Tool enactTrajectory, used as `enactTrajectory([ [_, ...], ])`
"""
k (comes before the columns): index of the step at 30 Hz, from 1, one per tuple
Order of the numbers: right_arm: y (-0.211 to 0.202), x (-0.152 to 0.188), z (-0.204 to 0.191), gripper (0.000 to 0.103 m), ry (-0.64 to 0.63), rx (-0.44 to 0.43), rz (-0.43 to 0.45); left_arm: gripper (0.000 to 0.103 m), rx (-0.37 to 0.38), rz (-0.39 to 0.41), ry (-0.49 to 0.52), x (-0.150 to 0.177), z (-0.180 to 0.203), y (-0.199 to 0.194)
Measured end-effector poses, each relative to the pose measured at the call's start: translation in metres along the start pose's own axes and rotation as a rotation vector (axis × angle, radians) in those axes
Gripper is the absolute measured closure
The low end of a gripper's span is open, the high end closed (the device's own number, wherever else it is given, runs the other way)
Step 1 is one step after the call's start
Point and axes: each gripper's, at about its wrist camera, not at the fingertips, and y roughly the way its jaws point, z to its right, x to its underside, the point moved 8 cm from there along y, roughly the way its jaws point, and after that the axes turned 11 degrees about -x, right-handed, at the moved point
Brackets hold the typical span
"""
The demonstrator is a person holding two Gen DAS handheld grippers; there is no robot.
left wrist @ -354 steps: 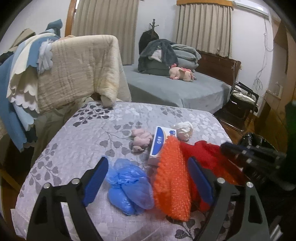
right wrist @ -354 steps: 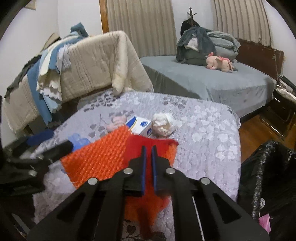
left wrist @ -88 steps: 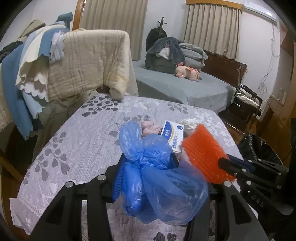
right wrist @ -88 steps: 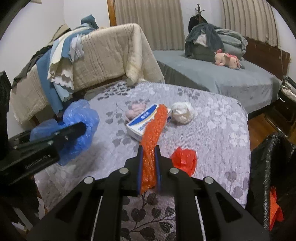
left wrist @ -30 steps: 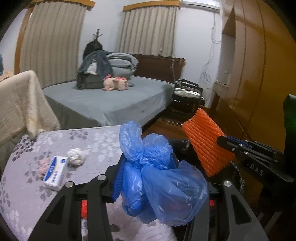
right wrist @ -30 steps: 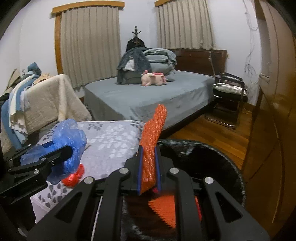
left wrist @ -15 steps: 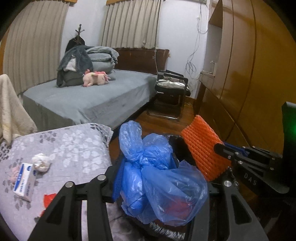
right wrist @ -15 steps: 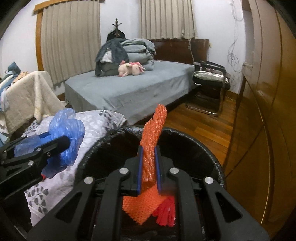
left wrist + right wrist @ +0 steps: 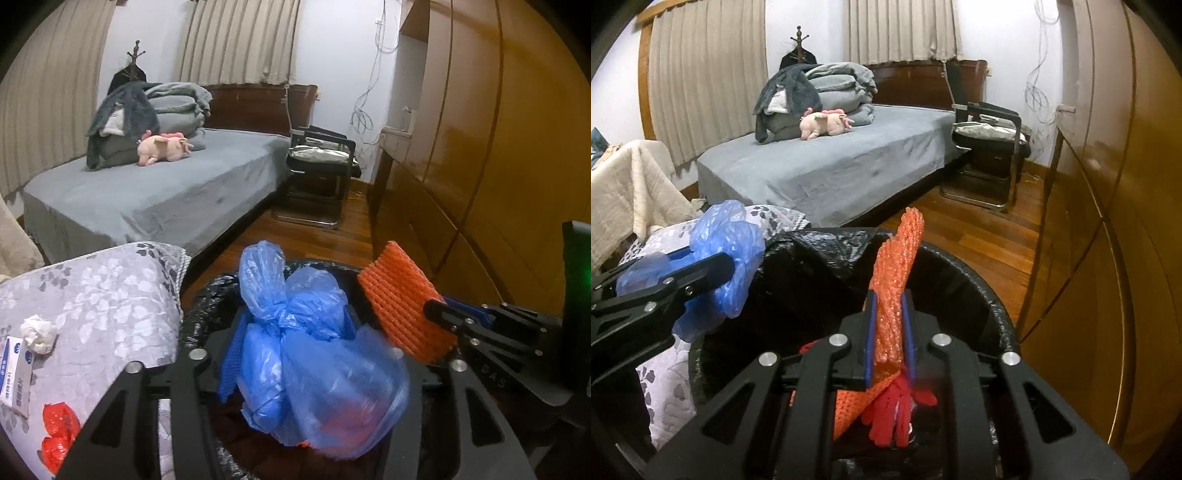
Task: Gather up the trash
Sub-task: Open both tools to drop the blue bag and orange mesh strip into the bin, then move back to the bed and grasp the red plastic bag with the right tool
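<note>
My left gripper (image 9: 295, 354) is shut on a crumpled blue plastic bag (image 9: 314, 339) and holds it over the black-lined trash bin (image 9: 207, 299). My right gripper (image 9: 890, 332) is shut on an orange foam net (image 9: 895, 280), upright above the bin (image 9: 982, 295). Orange netting (image 9: 849, 406) and a red glove (image 9: 897, 413) lie inside the bin. The left gripper with the blue bag (image 9: 727, 243) shows at the left of the right wrist view. The right gripper's net (image 9: 402, 306) shows at the right of the left wrist view.
On the grey floral table (image 9: 103, 295) lie a white paper ball (image 9: 37, 332), a blue-white box (image 9: 14, 373) and red plastic scraps (image 9: 59, 435). A grey bed (image 9: 842, 162), a black chair (image 9: 990, 155) and a wooden wardrobe (image 9: 1115, 221) stand beyond.
Both grippers have swung from the table to above the trash bin, carrying the blue bag and the orange net. The right gripper's jaws now stand slightly wider around the net.
</note>
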Motion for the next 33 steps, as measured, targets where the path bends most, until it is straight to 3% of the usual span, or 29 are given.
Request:
enactTrajectory([
  [2, -0.002, 0.002, 0.003, 0.079, -0.001, 0.015, 0.000, 0.034, 0.012, -0.005, 0.001, 0.002, 0.001, 0.000],
  [4, -0.004, 0.003, 0.007, 0.066, 0.006, 0.021, 0.002, 0.025, 0.012, -0.003, 0.001, 0.004, -0.001, -0.003],
  [5, -0.006, 0.003, 0.008, 0.057, 0.010, 0.022, 0.006, 0.023, 0.012, -0.001, -0.004, 0.005, -0.002, -0.005],
  [7, -0.010, 0.003, 0.009, 0.050, 0.013, 0.022, 0.014, 0.022, 0.011, 0.000, -0.014, 0.005, -0.005, -0.009],
  [9, -0.017, 0.001, 0.006, 0.023, 0.017, 0.025, 0.036, 0.021, 0.007, 0.002, -0.019, 0.006, -0.009, -0.015],
  [12, -0.026, -0.003, 0.000, 0.010, 0.016, 0.014, 0.069, 0.014, -0.008, 0.024, -0.024, 0.004, -0.018, -0.029],
  [18, -0.038, -0.013, -0.030, 0.007, 0.014, -0.051, 0.095, 0.008, -0.066, 0.051, -0.052, 0.004, -0.053, -0.063],
  [33, -0.024, -0.037, -0.167, 0.007, -0.108, -0.260, 0.110, 0.007, -0.306, 0.090, -0.182, 0.038, -0.185, -0.142],
])
